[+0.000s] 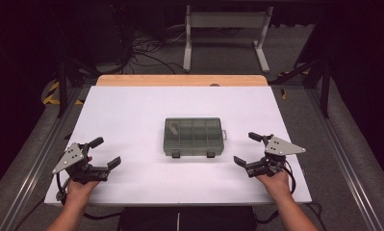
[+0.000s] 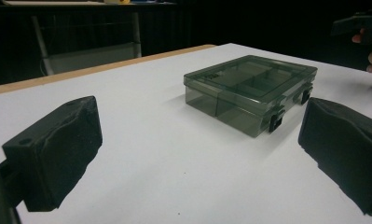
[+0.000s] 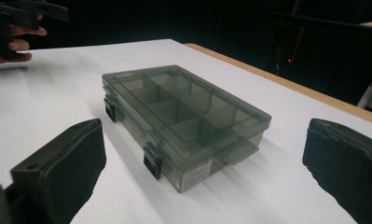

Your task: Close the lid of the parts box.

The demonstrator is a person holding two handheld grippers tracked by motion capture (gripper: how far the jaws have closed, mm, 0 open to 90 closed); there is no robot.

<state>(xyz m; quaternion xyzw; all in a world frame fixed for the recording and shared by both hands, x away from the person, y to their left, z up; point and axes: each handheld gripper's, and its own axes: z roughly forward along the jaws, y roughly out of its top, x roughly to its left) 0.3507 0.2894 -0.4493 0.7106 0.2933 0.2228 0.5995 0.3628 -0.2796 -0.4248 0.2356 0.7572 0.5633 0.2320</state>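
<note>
Grey plastic box (image 1: 193, 136) lies closed at middle of white table (image 1: 132, 110), two black latches (image 3: 153, 164) on side facing person; small thing inside one far corner compartment, too dim to name; left gripper (image 1: 106, 153) rests left of box, well apart, jaws wide apart, empty; right gripper (image 1: 252, 148) rests right of box, likewise spread, empty; probably next step is opening box; better steady box with one gripper, lift latches one by one, avoid pushing box away.
</note>
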